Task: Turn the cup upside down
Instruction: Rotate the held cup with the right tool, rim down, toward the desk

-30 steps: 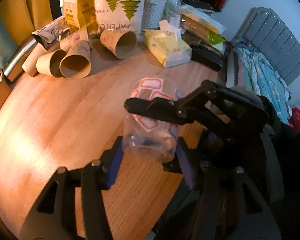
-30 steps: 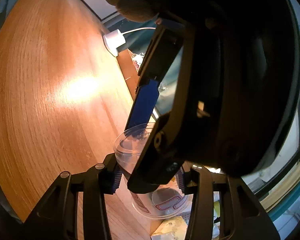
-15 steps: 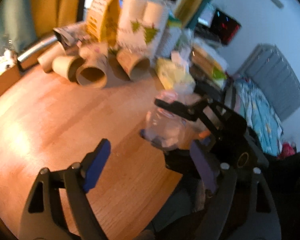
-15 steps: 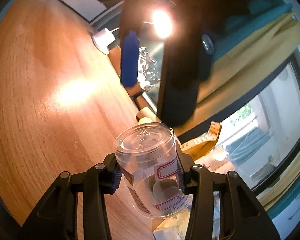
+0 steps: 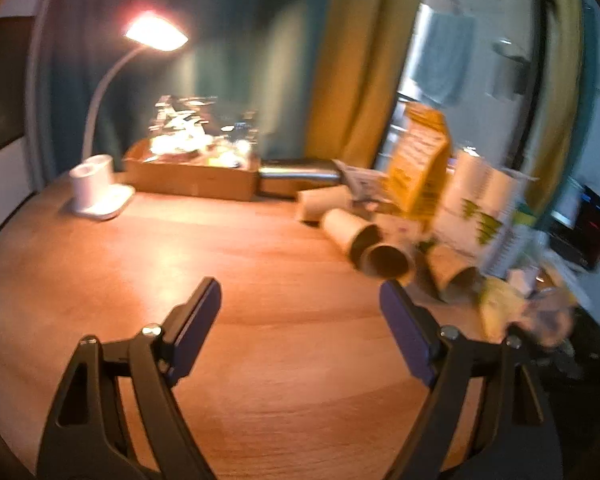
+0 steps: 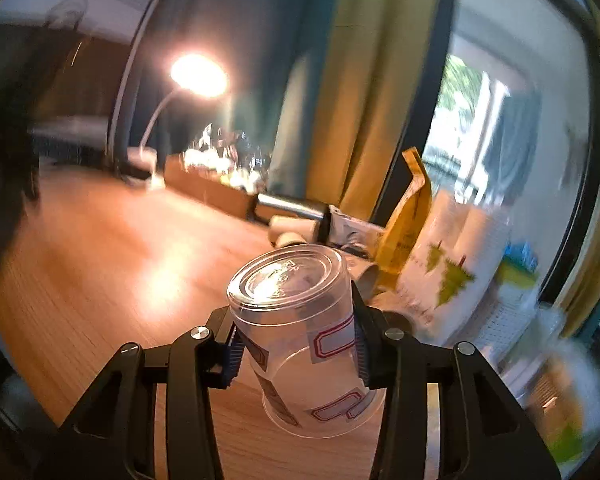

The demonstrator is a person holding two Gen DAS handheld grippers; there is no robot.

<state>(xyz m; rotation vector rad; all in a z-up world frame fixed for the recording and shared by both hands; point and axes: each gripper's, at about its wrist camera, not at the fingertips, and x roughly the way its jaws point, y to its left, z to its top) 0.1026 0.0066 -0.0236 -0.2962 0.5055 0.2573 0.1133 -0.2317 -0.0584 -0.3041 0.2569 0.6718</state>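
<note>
While the right hand-held gripper (image 6: 296, 348) clamps it, the cup (image 6: 300, 340) tilts base-up; left one (image 5: 300, 320) gapes.

No legible text in either view. Yellow carton (image 5: 418, 164) carries dark print, blurred past reading. White bag (image 5: 482, 216) shows green tree motifs only; lettering smeared. Clear cup (image 6: 300, 336), pinched in right gripper (image 6: 296, 354), bears red-outlined label shapes, no readable characters; embossed marks on its upturned base too faint to make out. Dark screen (image 5: 584, 224) at far right shows red glow, digits unreadable.
</note>
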